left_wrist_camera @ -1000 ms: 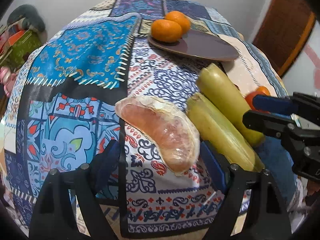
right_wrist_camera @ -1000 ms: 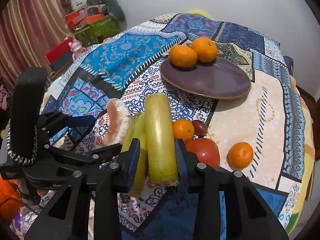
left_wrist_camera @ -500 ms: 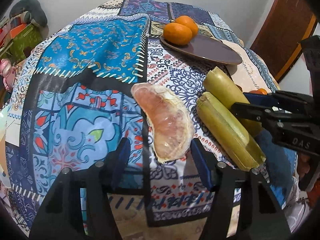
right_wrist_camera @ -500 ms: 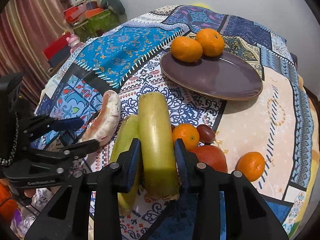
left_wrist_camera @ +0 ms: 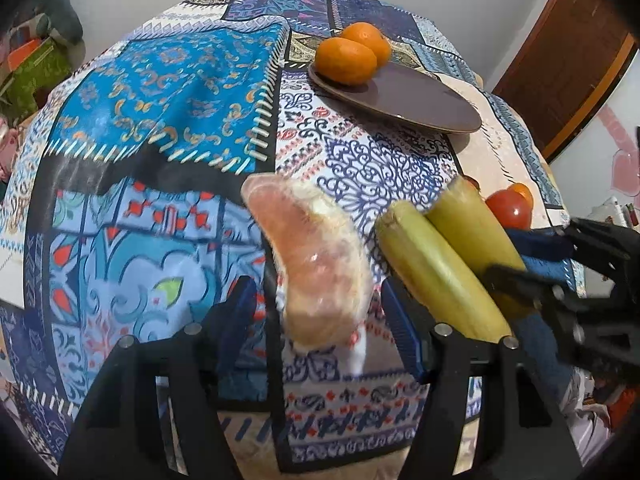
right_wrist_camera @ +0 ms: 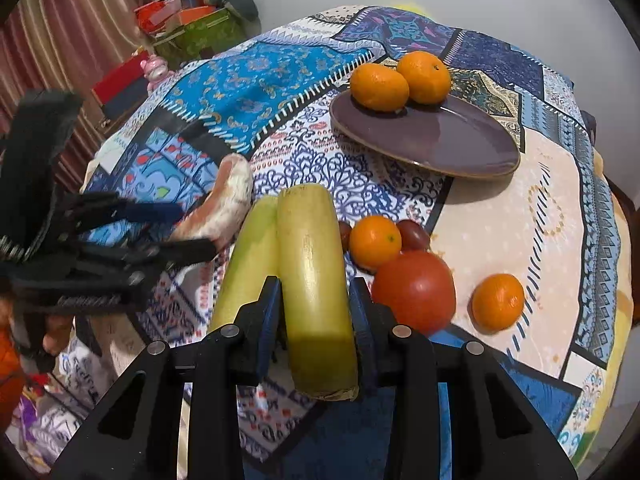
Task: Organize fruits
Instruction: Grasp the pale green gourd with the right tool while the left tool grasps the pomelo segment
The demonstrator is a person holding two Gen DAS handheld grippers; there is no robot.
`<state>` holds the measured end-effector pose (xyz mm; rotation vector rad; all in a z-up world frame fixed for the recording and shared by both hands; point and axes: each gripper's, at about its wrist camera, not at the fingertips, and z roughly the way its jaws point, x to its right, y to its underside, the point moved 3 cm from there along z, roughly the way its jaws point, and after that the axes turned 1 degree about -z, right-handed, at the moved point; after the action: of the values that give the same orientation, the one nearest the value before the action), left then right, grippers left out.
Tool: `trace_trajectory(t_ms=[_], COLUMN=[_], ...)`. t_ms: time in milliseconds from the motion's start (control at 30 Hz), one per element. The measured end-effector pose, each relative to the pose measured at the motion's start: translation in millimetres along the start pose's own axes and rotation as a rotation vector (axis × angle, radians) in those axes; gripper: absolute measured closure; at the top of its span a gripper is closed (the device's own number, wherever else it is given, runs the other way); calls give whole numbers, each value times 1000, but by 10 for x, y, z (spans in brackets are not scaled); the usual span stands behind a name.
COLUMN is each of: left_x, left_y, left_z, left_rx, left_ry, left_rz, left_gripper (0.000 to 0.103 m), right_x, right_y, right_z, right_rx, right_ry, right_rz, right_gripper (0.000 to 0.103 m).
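The right gripper [right_wrist_camera: 314, 300] is closed tight on a yellow-green stalk [right_wrist_camera: 312, 260] – its blue fingers [right_wrist_camera: 266, 320] press on both sides, near the cut end. A second stalk [right_wrist_camera: 248, 260] lies right against the first one, at its 9 o'clock side.

The left gripper [left_wrist_camera: 316, 296] has just been closing, and now it sits about half open with a pink fruit slice [left_wrist_camera: 316, 260] between its fingers [left_wrist_camera: 240, 308]. A little bit of cloth shows on each side of the slice, so I cannot tell if the fingers squeeze it.

From the right gripper's camera, a red tomato [right_wrist_camera: 414, 290] sits at 3 o'clock from the held stalk, just beside it. A small orange [right_wrist_camera: 374, 242] touches the tomato at its 11 o'clock, and a dark little fruit [right_wrist_camera: 414, 234] sits behind them. One more orange [right_wrist_camera: 498, 300] lies alone, near the tomato at its 3 o'clock.

The purple plate [right_wrist_camera: 440, 140] is far up at 1 o'clock – two oranges [right_wrist_camera: 380, 86] sit side by side on its back edge (the rest of the plate is bare). All of it rests on a bright patchwork tablecloth [right_wrist_camera: 240, 92].
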<state>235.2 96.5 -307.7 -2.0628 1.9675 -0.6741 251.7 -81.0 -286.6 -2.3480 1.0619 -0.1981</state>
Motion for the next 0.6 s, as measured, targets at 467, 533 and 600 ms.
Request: trace_trajectory(t_ms=[467, 533, 600], left_x=[92, 94, 68], left_y=[-102, -108, -114], left_z=[138, 121, 92], left_rx=[51, 51, 50], left_ry=[-111, -108, -94], left_rz=[54, 54, 40], left_gripper=[54, 55, 57], right_x=[1, -3, -1], right_y=[-132, -123, -109], right_z=[132, 118, 96], right_rx=[-26, -19, -9], right_ry=[-21, -19, -16], right_rz=[-54, -54, -46], right_gripper=[70, 71, 71])
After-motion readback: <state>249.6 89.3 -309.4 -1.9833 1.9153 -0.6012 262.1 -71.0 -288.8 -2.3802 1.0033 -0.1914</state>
